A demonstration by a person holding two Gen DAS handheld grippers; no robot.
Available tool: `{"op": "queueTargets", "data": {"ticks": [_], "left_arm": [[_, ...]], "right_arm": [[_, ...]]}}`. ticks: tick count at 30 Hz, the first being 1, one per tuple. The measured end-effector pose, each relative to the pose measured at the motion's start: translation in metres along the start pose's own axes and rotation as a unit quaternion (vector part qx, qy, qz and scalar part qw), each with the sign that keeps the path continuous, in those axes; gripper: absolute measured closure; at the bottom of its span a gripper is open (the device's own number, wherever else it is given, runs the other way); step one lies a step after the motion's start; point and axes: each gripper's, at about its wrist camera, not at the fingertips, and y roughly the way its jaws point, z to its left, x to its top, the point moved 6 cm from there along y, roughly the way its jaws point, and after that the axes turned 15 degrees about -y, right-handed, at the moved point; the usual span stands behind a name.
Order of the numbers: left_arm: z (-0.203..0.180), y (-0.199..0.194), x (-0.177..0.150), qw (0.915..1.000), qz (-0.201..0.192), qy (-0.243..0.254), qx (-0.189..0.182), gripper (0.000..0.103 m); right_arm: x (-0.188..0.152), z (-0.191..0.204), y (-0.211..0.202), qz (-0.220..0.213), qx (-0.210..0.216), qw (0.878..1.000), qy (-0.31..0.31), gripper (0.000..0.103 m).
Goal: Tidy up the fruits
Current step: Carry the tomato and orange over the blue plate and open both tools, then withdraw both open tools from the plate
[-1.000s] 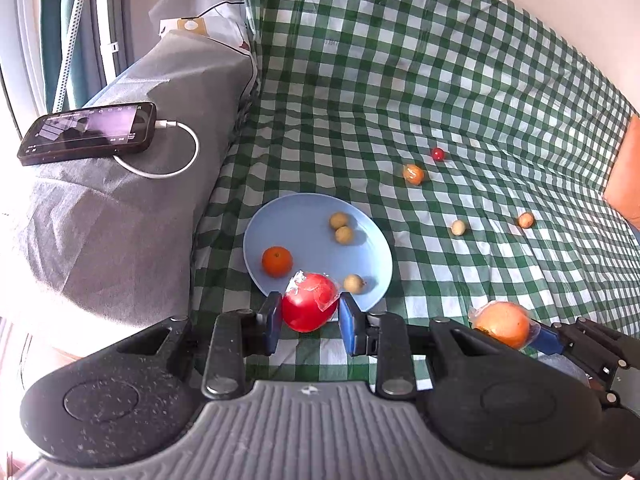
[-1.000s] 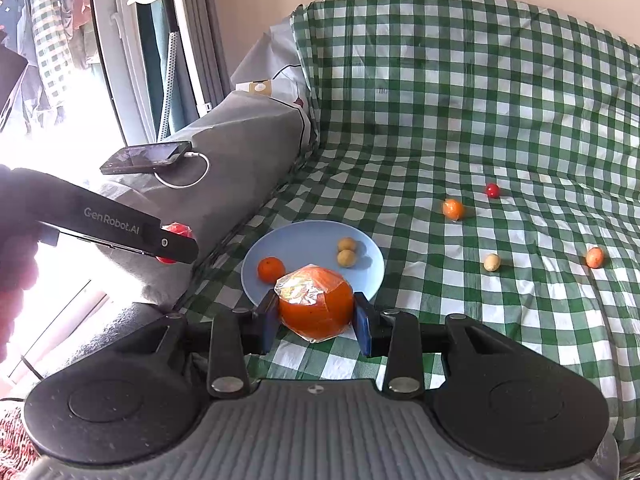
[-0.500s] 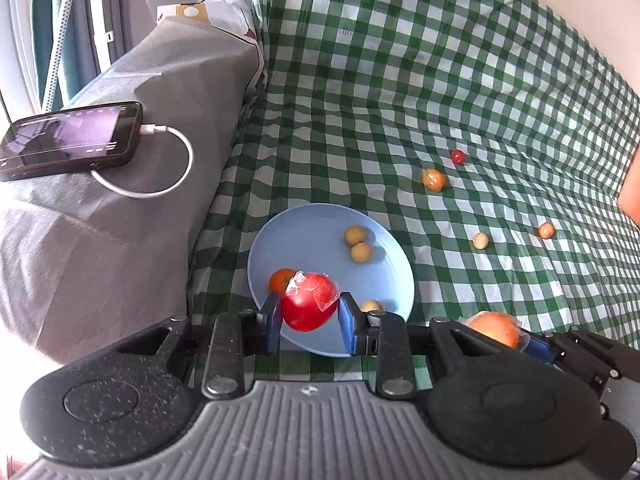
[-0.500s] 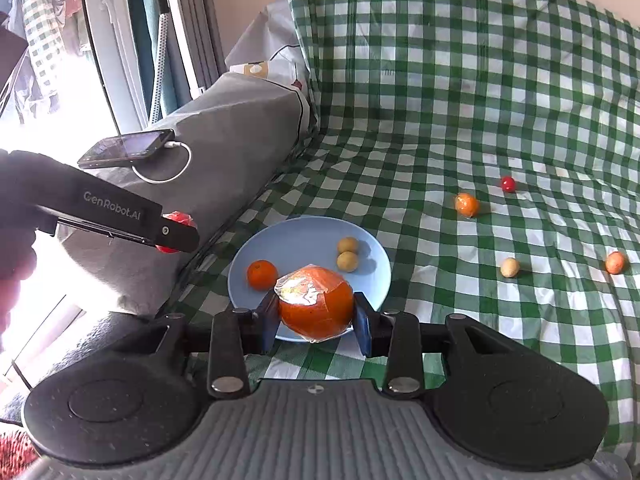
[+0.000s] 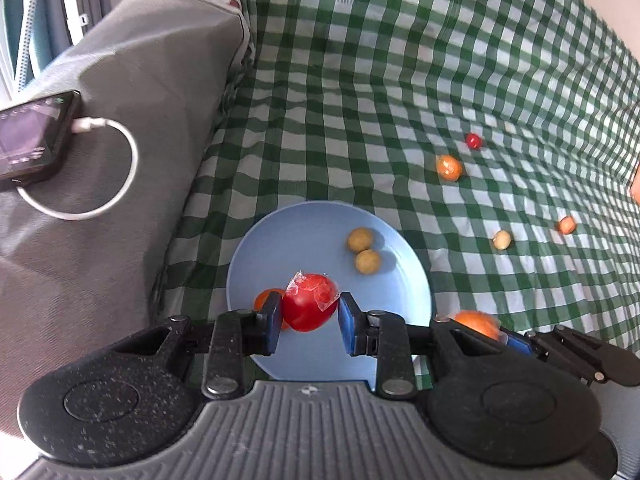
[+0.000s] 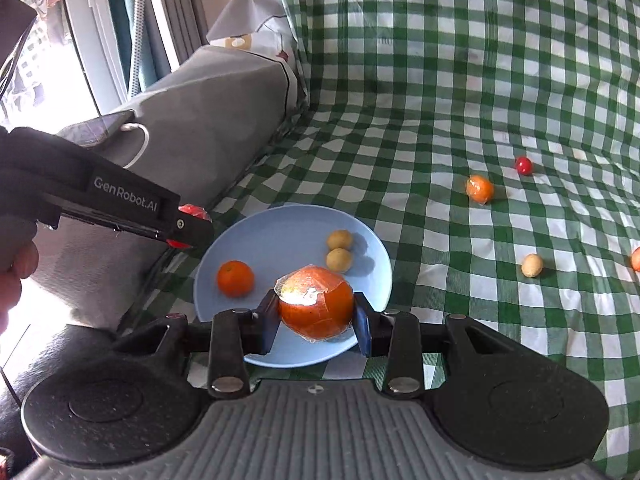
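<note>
The left tongs [image 5: 308, 318] are clenched on a red fruit [image 5: 309, 307] wrapped in clear film, held over the near part of a light blue plate [image 5: 304, 232]. The right tongs [image 6: 316, 320] grasp a larger orange fruit [image 6: 316, 306], also in film, over the near rim of the same plate. In the right wrist view the left tongs come in from the left edge, carried by a person's hand [image 6: 14, 276], with the red fruit showing at their tip.

On the plate lie a small orange [image 6: 235, 279] on its left side and two yellowish round fruits [image 6: 339, 250], touching each other, toward its far right. The plate sits on a sofa covered with a green-and-white checked cloth [image 5: 360, 92], close to the cloth's left edge, beside a grey armrest [image 5: 132, 100].

Further right on the cloth, well apart from the plate, lie a film-wrapped orange [image 6: 479, 189], a small red fruit [image 6: 523, 165], a pale yellow fruit [image 6: 532, 265] and another small orange fruit [image 5: 567, 224]. A phone [image 5: 30, 138] with a white cable [image 5: 120, 184] rests on the armrest.
</note>
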Motion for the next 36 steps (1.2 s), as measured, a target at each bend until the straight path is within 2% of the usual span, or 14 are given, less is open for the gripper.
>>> {"op": "queueTargets", "data": {"ticks": [14, 22, 23, 24, 25, 26, 27, 28, 31, 36], "left_arm": [[0.005, 0.062, 0.006, 0.9990, 0.032, 0.007, 0.029, 0.070], [0.010, 0.085, 0.013, 0.9981, 0.034, 0.016, 0.050, 0.068], [0.011, 0.085, 0.015, 0.9980, 0.034, 0.016, 0.051, 0.064], [0.011, 0.085, 0.016, 0.9981, 0.035, 0.014, 0.048, 0.051], [0.012, 0.084, 0.018, 0.9984, 0.034, 0.011, 0.044, 0.028], [0.013, 0.081, 0.019, 0.9986, 0.028, 0.006, 0.043, 0.016], [0.013, 0.078, 0.021, 0.9988, 0.020, 0.002, 0.045, 0.001], [0.014, 0.072, 0.022, 0.9990, 0.008, 0.000, 0.044, 0.000], [0.013, 0.059, 0.018, 0.9991, 0.014, 0.007, 0.038, 0.000], [0.021, 0.018, 0.001, 0.9994, 0.008, -0.008, 0.034, 0.000]], "right_arm": [[-0.001, -0.010, 0.056, 0.029, 0.007, 1.000, 0.000, 0.064], [-0.001, -0.009, 0.082, 0.046, 0.011, 0.999, -0.019, 0.063], [0.000, -0.009, 0.085, 0.049, 0.012, 0.999, -0.021, 0.063], [0.000, -0.009, 0.086, 0.051, 0.013, 0.998, -0.024, 0.063], [0.001, -0.009, 0.088, 0.053, 0.015, 0.998, -0.026, 0.062], [0.003, -0.009, 0.088, 0.051, 0.015, 0.998, -0.027, 0.061], [0.005, -0.009, 0.087, 0.048, 0.015, 0.998, -0.030, 0.053], [0.008, -0.008, 0.086, 0.046, 0.015, 0.998, -0.034, 0.041], [0.014, -0.008, 0.074, 0.039, 0.007, 0.998, -0.042, 0.019], [0.008, -0.007, 0.039, 0.041, 0.012, 0.998, -0.038, 0.009]]}}
